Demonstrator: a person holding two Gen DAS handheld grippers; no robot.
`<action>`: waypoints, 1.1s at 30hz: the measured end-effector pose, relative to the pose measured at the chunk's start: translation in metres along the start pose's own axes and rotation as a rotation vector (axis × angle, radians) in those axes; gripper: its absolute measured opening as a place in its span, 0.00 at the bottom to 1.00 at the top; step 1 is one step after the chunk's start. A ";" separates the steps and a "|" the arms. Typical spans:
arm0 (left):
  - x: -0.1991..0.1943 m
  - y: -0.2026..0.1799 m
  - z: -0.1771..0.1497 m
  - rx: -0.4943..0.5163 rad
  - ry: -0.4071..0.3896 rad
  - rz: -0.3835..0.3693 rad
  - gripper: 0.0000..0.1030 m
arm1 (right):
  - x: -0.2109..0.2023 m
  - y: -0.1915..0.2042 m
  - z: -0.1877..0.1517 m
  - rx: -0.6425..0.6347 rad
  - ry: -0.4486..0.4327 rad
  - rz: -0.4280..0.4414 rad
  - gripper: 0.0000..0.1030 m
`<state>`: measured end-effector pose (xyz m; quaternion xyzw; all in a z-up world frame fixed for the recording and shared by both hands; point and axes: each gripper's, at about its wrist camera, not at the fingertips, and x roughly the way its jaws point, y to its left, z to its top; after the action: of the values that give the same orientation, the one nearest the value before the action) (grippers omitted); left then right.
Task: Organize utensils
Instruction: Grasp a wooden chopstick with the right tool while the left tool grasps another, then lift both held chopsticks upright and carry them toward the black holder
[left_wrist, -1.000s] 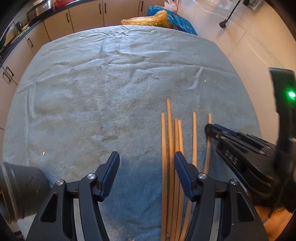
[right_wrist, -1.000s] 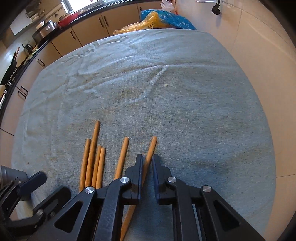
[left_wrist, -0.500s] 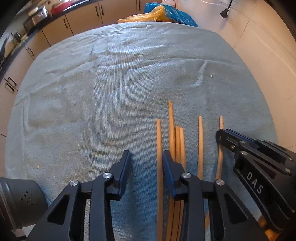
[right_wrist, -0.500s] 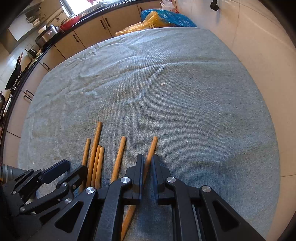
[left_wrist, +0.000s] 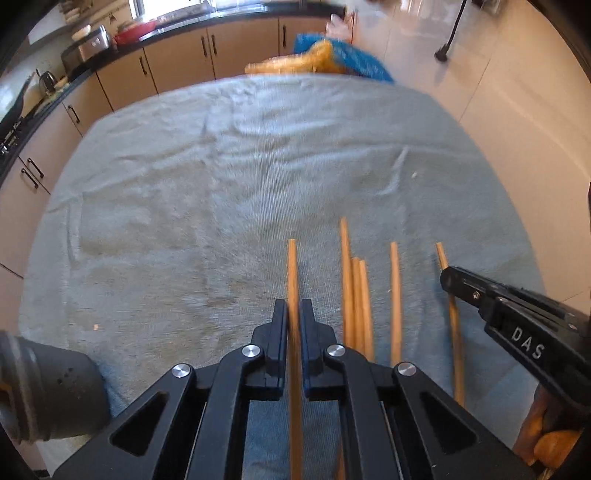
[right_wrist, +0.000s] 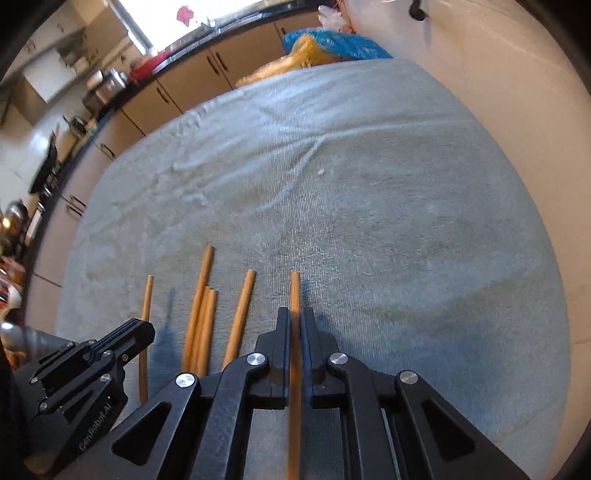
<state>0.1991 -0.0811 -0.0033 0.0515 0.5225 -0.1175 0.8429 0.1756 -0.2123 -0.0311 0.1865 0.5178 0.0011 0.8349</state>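
Six wooden chopsticks on the grey towel (left_wrist: 221, 192), all lying near-to-far, roughly parallel.

Leftmost chopstick (left_wrist: 293, 273): clamped between the fingers of the left gripper (left_wrist: 294, 321), shaft running straight out ahead along the gripper's own line, far tip free. Shadow under it in the right view suggests it is lifted off the cloth; not certain.

Rightmost chopstick (right_wrist: 294, 291): clamped likewise in the right gripper (right_wrist: 295, 325), same alignment, tip pointing far.

Between them, loose on the towel: a tight cluster of three (left_wrist: 355, 295), touching one another, then a single chopstick (left_wrist: 395, 295) just beside it to the right.

Dark cylindrical holder (left_wrist: 48, 391) at near left edge, just beside the left gripper, well apart from the right one.

Judgement: holder lies left and near of both held sticks, so the left gripper is better placed to deliver first. Each stick must tip from lying to upright before dropping in.
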 end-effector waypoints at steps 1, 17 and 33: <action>-0.009 0.001 -0.002 -0.002 -0.024 -0.008 0.06 | -0.008 -0.001 -0.003 0.002 -0.019 0.022 0.06; -0.145 0.022 -0.072 0.002 -0.365 -0.044 0.06 | -0.165 0.031 -0.106 -0.163 -0.544 0.169 0.06; -0.190 0.051 -0.115 -0.030 -0.485 -0.023 0.06 | -0.210 0.048 -0.157 -0.237 -0.722 0.175 0.05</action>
<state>0.0308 0.0199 0.1132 0.0034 0.3072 -0.1282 0.9430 -0.0484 -0.1596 0.1037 0.1204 0.1690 0.0665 0.9760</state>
